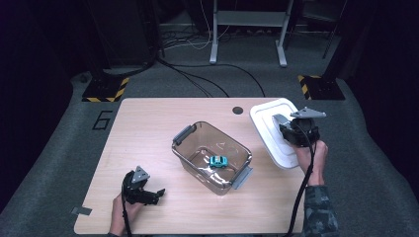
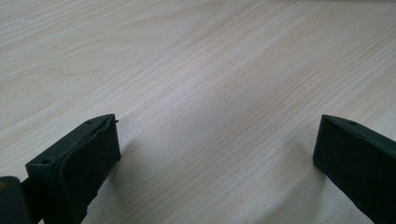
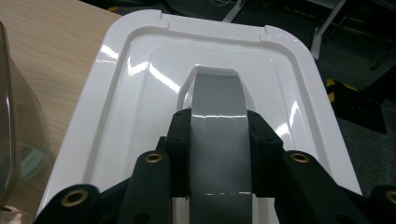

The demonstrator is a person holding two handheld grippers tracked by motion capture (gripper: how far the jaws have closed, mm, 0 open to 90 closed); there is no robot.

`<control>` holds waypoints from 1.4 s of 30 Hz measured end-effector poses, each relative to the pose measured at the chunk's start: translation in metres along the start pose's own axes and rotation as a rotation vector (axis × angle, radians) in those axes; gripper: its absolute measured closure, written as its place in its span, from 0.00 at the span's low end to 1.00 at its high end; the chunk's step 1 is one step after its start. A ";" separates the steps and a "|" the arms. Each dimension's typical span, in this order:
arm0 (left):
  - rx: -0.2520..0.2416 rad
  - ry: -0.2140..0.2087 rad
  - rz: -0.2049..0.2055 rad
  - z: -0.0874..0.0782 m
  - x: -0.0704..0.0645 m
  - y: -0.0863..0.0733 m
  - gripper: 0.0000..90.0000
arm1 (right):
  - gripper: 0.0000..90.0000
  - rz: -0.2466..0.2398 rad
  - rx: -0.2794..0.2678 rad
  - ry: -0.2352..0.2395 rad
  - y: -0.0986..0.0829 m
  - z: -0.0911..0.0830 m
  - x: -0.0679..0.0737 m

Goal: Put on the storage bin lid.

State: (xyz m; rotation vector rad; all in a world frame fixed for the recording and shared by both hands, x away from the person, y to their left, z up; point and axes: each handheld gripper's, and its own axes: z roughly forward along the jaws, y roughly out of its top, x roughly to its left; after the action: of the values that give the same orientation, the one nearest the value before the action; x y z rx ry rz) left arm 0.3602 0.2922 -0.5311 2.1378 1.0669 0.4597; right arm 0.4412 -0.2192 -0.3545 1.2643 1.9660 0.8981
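Two grippers at work. Right gripper (image 3: 218, 140) clamps the grey handle (image 3: 217, 107) of the white lid (image 3: 126, 107); lid sits at the table's (image 1: 148, 123) 3 o'clock edge, overhanging, its near end hidden under the jaws. Left gripper (image 2: 215, 149) spread wide over bare wood at 7 o'clock, holding nothing. Clear bin (image 1: 190, 136) centre, teal toy car (image 1: 218, 161) inside, detail too small to read.

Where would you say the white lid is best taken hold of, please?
By its grey handle, the raised strap along the middle of the white lid, probably from above with one finger on each long side. The right gripper already clamps it this way; the lid's broad, flat, glossy surface gives little else to pinch.
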 end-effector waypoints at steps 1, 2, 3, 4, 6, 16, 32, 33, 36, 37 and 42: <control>0.000 0.002 0.005 0.000 0.000 0.000 0.00 | 0.74 -0.004 -0.001 0.004 0.001 -0.001 0.000; 0.001 0.002 0.005 0.000 0.000 0.000 0.00 | 0.74 -0.005 -0.002 0.006 0.003 -0.001 0.001; 0.001 0.002 0.006 0.000 0.000 0.000 0.00 | 0.74 -0.008 -0.004 0.010 0.005 -0.001 0.002; 0.001 0.002 0.005 0.000 0.000 0.000 0.00 | 0.74 -0.010 -0.004 0.013 0.006 -0.002 0.003; 0.004 0.002 0.009 0.000 0.001 0.000 0.00 | 0.74 -0.015 -0.006 0.019 0.010 -0.003 0.005; 0.001 0.002 0.005 0.000 0.000 0.000 0.00 | 0.74 -0.042 -0.005 0.061 0.023 -0.002 0.021; 0.000 0.001 0.001 0.000 0.000 0.000 0.00 | 0.74 -0.073 -0.007 0.145 0.043 0.004 0.054; 0.007 0.002 0.011 -0.001 0.001 0.000 0.00 | 0.74 -0.077 -0.010 0.149 0.044 0.005 0.056; 0.005 0.000 0.009 0.000 0.001 0.000 0.00 | 0.74 -0.096 -0.014 0.166 0.047 0.004 0.062; 0.003 -0.001 0.007 0.000 0.000 0.000 0.00 | 0.74 -0.090 -0.015 0.169 0.048 0.004 0.065; -0.001 -0.001 0.003 0.000 0.000 0.000 0.00 | 0.74 -0.111 -0.010 0.195 0.051 0.004 0.074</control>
State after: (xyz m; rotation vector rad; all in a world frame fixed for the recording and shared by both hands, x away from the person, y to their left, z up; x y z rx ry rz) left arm 0.3602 0.2924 -0.5312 2.1386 1.0632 0.4598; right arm 0.4442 -0.1338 -0.3264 1.0848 2.1568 1.0061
